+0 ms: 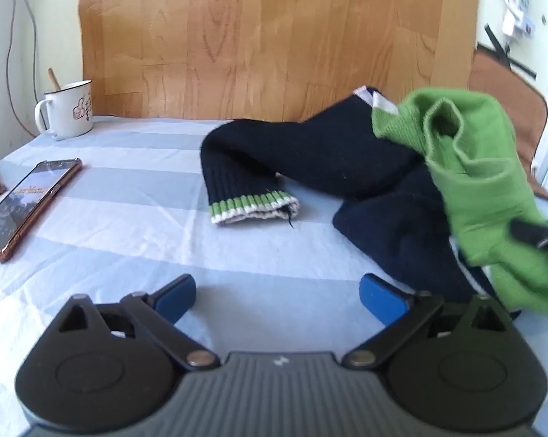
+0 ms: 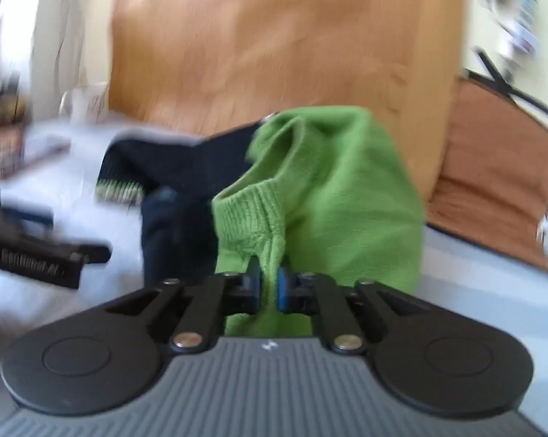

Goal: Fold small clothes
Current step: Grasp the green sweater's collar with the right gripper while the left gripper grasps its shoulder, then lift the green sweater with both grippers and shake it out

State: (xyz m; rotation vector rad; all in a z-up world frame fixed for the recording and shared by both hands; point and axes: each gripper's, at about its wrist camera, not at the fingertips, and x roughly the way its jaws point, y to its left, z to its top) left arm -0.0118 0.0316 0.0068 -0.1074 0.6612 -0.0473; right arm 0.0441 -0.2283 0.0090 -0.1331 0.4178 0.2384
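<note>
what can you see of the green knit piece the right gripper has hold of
The green knit piece is bright green, soft and fuzzy, with a ribbed edge band. It is crumpled and lifted into a loose peak with an open fold at its top. The right gripper is shut on a pinch of it. It drapes against the dark navy knit lying on the pale striped cloth.

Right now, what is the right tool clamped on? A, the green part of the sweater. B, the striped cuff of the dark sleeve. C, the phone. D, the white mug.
A: in the right wrist view the right tool has its blue pads pressed together on a fold of the green part of the sweater, which is lifted off the bed.
</note>
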